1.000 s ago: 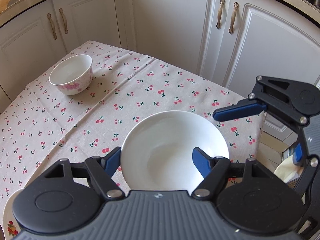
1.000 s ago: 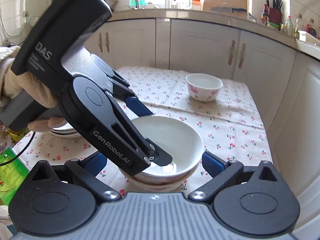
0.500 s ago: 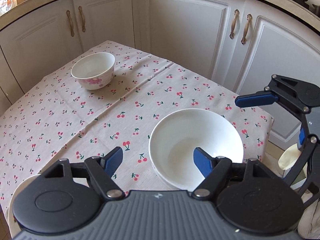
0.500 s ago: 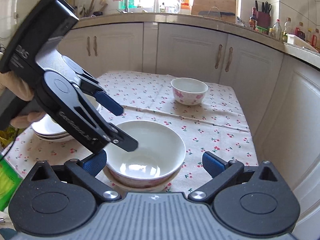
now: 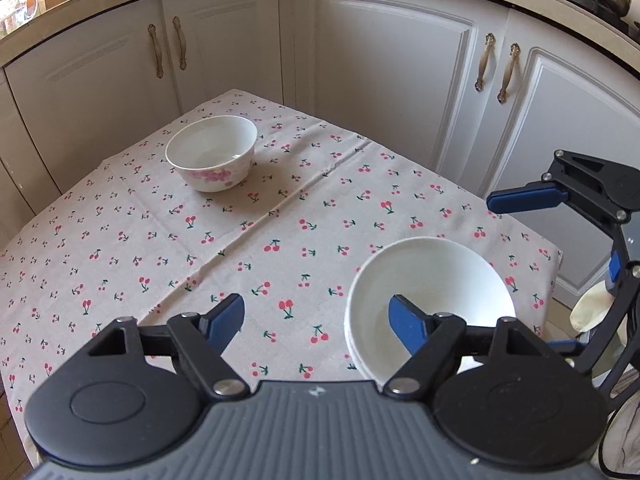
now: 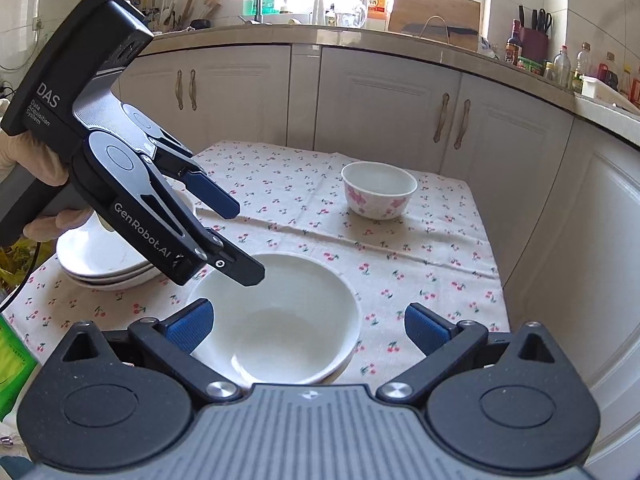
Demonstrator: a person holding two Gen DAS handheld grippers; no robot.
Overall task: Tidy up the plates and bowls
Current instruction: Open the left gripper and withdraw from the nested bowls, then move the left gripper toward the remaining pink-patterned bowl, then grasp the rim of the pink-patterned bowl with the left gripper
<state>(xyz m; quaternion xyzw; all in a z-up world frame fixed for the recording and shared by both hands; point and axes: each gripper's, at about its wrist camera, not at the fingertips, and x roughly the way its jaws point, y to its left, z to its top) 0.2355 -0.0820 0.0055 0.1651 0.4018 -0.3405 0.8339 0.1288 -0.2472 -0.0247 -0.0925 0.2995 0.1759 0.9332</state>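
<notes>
A wide white bowl [image 5: 432, 292] [image 6: 280, 320] sits near the table's front corner, seemingly on another dish. A small floral bowl [image 5: 212, 152] [image 6: 378, 188] stands at the far side of the cherry tablecloth. A stack of white plates [image 6: 100, 260] lies at the left. My left gripper [image 5: 316, 320] is open and empty, above and left of the wide bowl; it also shows in the right wrist view [image 6: 244, 240]. My right gripper [image 6: 308, 324] is open and empty, low behind the wide bowl; it also shows in the left wrist view [image 5: 560, 276].
White cabinets [image 5: 380, 80] close in the table [image 5: 120, 240] on the far and right sides. The counter [image 6: 400, 36] holds bottles, a cutting board and a sink. A green bag [image 6: 10, 360] is at the left edge.
My left gripper has lifted away from the wide bowl and swung left, toward the floral bowl. The wide bowl stays on the table. My right gripper has pulled back slightly.
</notes>
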